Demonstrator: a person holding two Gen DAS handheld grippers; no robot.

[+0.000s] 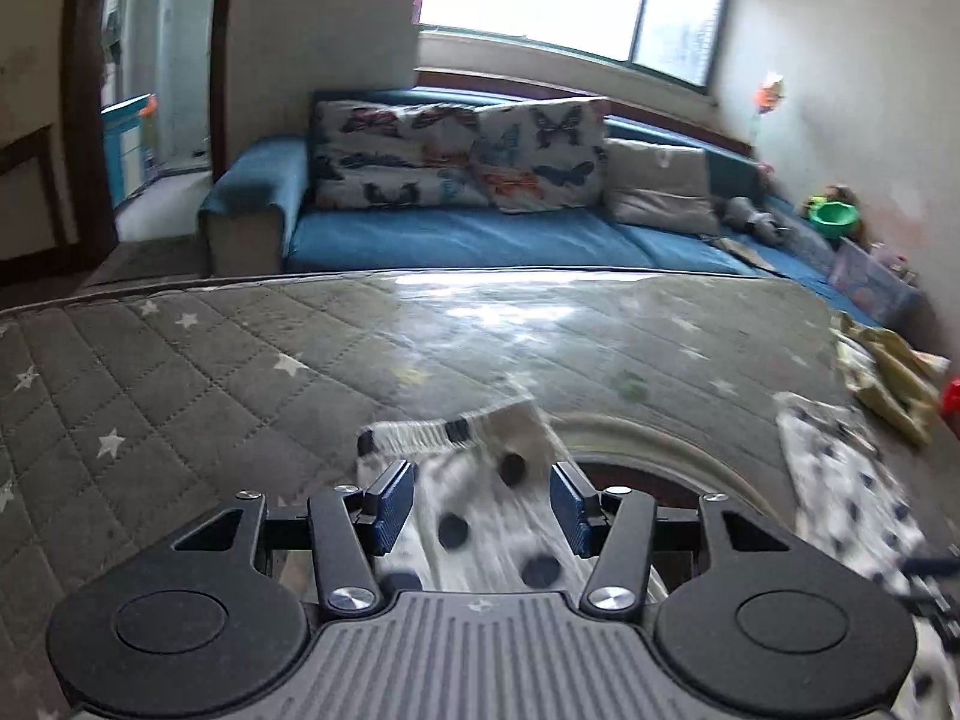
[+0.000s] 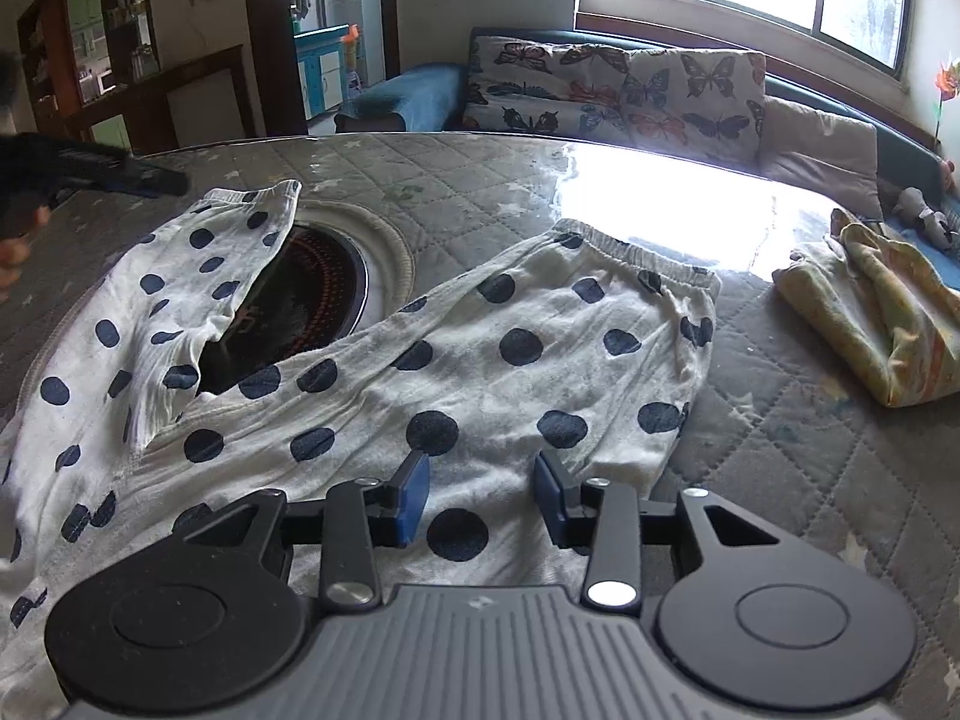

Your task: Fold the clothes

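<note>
White trousers with dark blue dots [image 2: 456, 360] lie spread on the quilted grey table cover [image 2: 810, 456], legs pointing away in a V. My right gripper [image 2: 482, 498] is open, its jaws either side of the cloth near the right leg's base, with nothing held. My left gripper [image 1: 483, 507] is open just above the left leg [image 1: 480, 516], close to its elastic cuff [image 1: 444, 432]; this view is motion-blurred. The left gripper also shows in the right wrist view [image 2: 120, 177] at the far left, above the left cuff [image 2: 258, 198].
A round dark heater opening [image 2: 300, 294] sits in the table between the two legs. A folded yellow garment [image 2: 882, 312] lies at the table's right edge. A blue sofa [image 1: 468, 240] with butterfly cushions stands behind the table, under a window.
</note>
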